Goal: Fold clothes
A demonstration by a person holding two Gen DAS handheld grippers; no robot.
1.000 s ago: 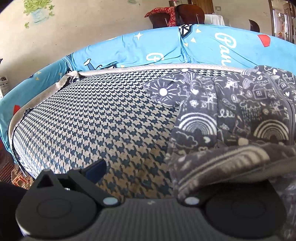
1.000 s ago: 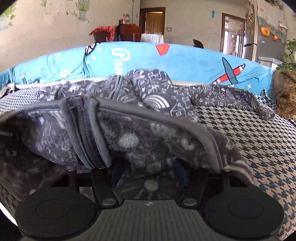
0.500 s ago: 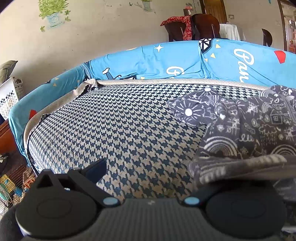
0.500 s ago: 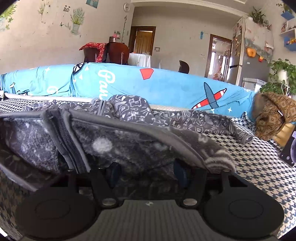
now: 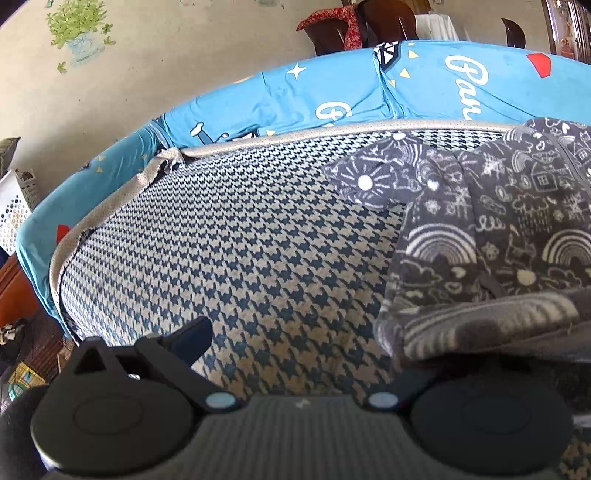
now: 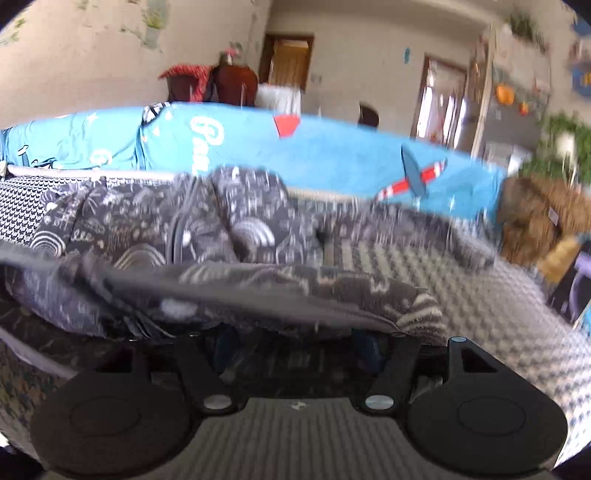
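Garment [image 5: 491, 221]: dark grey fleece with white doodle print (rainbows, houses, suns). It lies on the houndstooth cover [image 5: 236, 251] of what looks like a sofa seat, toward the right side in the left wrist view. Zip [image 6: 177, 229] runs down its middle in the right wrist view. One sleeve [image 6: 417, 229] stretches out to the right across the cover.

Left tool [image 5: 295, 347]: spread wide. Left finger is bare over the cover; the garment's hem [image 5: 480, 325] drapes over the right finger, which is hidden.

Right tool [image 6: 295, 343]: frame is motion-blurred. Both blue pads show, set apart, with the garment's edge [image 6: 258, 291] lying across and above them. Cannot tell whether cloth is pinched.

Surroundings: blue printed fabric [image 5: 332, 96] covers the backrest behind the seat. Brown cushion [image 6: 535, 218] at the far right end. Dark chairs [image 5: 384, 18] stand beyond the backrest.
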